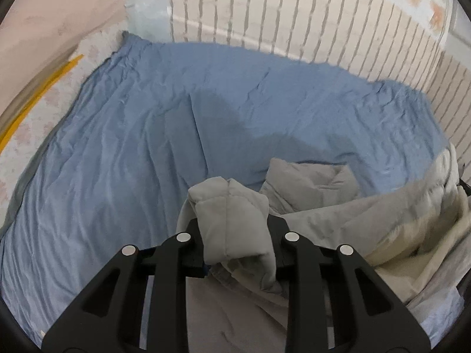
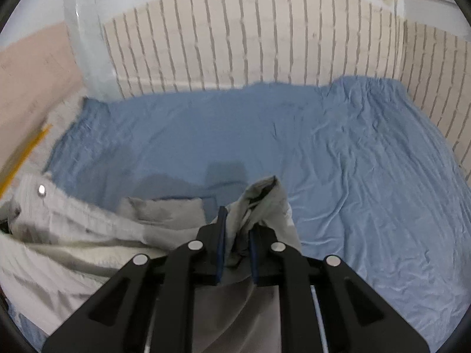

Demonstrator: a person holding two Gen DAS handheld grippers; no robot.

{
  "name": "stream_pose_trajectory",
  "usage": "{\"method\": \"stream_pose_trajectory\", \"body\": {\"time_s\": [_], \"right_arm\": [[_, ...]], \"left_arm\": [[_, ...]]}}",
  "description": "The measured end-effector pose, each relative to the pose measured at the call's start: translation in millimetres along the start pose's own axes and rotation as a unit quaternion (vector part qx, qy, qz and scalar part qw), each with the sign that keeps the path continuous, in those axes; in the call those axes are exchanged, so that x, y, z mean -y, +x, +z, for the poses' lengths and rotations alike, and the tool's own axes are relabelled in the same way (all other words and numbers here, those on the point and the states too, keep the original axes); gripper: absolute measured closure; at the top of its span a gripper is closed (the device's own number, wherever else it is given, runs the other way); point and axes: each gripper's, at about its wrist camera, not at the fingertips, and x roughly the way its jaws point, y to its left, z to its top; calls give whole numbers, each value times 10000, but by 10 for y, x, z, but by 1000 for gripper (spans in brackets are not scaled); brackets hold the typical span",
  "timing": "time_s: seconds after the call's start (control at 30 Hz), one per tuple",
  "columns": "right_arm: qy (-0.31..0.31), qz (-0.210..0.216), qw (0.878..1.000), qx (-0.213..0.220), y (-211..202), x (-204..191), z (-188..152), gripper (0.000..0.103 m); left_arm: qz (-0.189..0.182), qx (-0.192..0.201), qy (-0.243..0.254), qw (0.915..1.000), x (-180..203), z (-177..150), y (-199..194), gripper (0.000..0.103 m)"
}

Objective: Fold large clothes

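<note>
Left wrist view
Left claw: clamped on a thick padded fold of the grey jacket, jaws narrow around it.
Jacket position: bunched at the near right of the bed, lifted at the held fold, trailing rightward and down out of frame.
Jacket long axis: cannot tell, too crumpled.
Surface: blue bedsheet, wrinkled, spread wide.
Room: slatted cream headboard behind; pinkish wall at left.

Right wrist view
Right claw: pinched nearly closed on a thin edge of the jacket, blue pads against fabric.
Jacket position: heaped at near left, held corner standing upward.
Surface: same sheet, bare at right.
Room: headboard across the back.
</note>
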Motion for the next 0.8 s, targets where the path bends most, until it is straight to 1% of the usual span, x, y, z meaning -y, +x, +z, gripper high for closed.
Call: {"method": "stream_pose_trajectory", "body": {"time_s": [0.07, 0.17, 0.33, 0.43, 0.5, 0.53, 0.57, 0.6, 0.63, 0.67, 0.7, 0.73, 0.77, 0.8], "right_arm": [[113, -10, 9998, -190, 241, 44, -58, 90], [322, 2, 9984, -465, 550, 119, -167, 90], [236, -49, 9979, -607, 757, 112, -254, 90], [278, 9, 9964, -798, 878, 140, -261, 89], [337, 125, 9952, -914, 908, 167, -241, 85], [396, 187, 9943, -968, 907, 194, -231, 82], [491, 295, 9931, -1025, 877, 233, -214, 81], [584, 384, 9917, -1075, 842, 271, -198, 77], [690, 463, 9903, -1112, 803, 310, -186, 72], [790, 539, 9888, -1144, 763, 348, -176, 70], [895, 628, 9871, -1168, 727, 384, -171, 66], [989, 703, 9856, -1182, 686, 419, -171, 62], [1072, 752, 9842, -1193, 641, 453, -172, 57], [1114, 772, 9836, -1188, 600, 473, -175, 49]], "left_arm": [[54, -182, 103, 9998, 47, 21, 302, 77], [125, -367, 230, 9990, 78, 7, 614, 77], [180, -465, 355, 9981, 148, -20, 811, 76], [162, -564, 358, 9976, 140, -15, 878, 74], [109, -697, 349, 9969, 140, -7, 919, 70], [38, -767, 321, 9965, 111, -1, 898, 64], [-61, -793, 255, 9965, 92, 2, 842, 61], [-95, -787, 213, 9966, 66, 4, 806, 51], [-205, -760, 101, 9969, 22, 18, 713, 39], [-235, -704, 49, 9972, -24, 23, 618, 31], [-234, -631, 41, 9977, -32, 25, 544, 14], [-165, -471, 66, 9987, -40, 27, 425, 3], [-134, -301, 134, 9994, -46, 19, 306, 3], [-130, -273, 191, 9994, -44, 15, 254, 3]]}}
